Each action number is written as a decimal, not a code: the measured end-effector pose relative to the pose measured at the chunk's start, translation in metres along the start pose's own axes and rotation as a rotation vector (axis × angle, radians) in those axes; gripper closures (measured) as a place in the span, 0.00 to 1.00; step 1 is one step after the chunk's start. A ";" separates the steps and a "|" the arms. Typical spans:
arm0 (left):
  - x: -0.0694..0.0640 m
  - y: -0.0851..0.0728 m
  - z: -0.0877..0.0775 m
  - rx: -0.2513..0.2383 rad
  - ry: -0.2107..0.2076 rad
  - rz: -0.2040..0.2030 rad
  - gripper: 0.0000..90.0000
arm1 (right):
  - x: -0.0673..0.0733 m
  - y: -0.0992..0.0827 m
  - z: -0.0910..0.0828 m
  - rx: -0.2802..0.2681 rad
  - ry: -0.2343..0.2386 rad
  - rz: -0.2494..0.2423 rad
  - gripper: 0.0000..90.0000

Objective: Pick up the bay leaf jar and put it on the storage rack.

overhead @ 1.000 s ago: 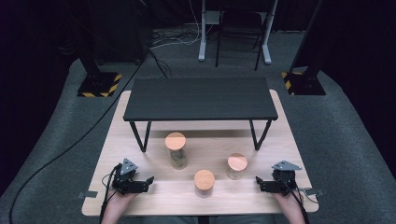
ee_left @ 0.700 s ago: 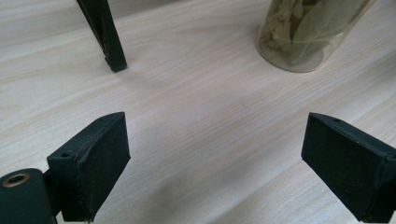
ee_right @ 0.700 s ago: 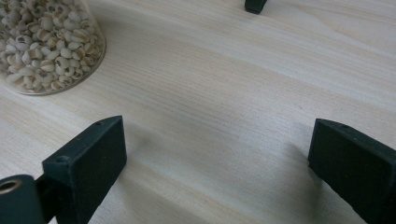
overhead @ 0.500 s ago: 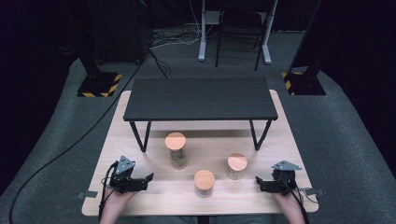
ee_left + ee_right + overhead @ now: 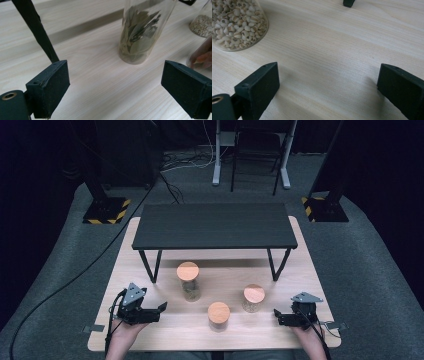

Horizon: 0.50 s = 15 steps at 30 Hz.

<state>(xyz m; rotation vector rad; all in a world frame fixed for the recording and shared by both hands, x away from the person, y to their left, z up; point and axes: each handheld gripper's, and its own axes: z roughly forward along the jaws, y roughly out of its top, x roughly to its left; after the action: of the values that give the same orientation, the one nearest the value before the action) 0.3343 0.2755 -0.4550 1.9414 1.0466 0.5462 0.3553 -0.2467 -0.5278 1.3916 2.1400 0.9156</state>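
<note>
Three glass jars with round wooden lids stand on the light wooden table (image 5: 150, 340). The tall one (image 5: 188, 281) holds dried leaves (image 5: 140, 32). A short jar (image 5: 218, 316) stands at the front middle, and its side with reddish contents (image 5: 201, 56) is near the left gripper view's right edge. The third jar (image 5: 253, 298) holds pale grains (image 5: 237, 25). My left gripper (image 5: 161, 309) hovers at the front left and points right at the jars, open and empty (image 5: 115, 87). My right gripper (image 5: 276, 316) is low at the front right, open and empty (image 5: 328, 87).
A black low shelf (image 5: 212, 225) on thin legs spans the back half of the table; one leg (image 5: 37, 32) is close to my left gripper and a foot (image 5: 349, 3) lies ahead of my right. Bare wood lies between both grippers and the jars.
My left gripper has risen a little off the table. The right gripper and the jars have not moved.
</note>
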 end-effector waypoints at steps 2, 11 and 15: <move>-0.002 0.004 -0.002 -0.006 -0.008 0.008 0.08 | 0.000 0.000 0.000 0.000 0.000 0.000 0.04; -0.012 0.021 -0.007 -0.028 -0.025 0.040 0.08 | 0.000 0.000 0.000 0.001 0.000 -0.001 0.04; -0.015 0.026 -0.007 -0.035 -0.035 0.044 0.08 | 0.000 0.000 0.000 0.000 0.000 -0.001 0.04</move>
<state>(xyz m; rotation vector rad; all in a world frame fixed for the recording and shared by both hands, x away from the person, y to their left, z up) 0.3331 0.2591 -0.4293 1.9400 0.9686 0.5492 0.3552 -0.2467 -0.5278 1.3908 2.1408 0.9153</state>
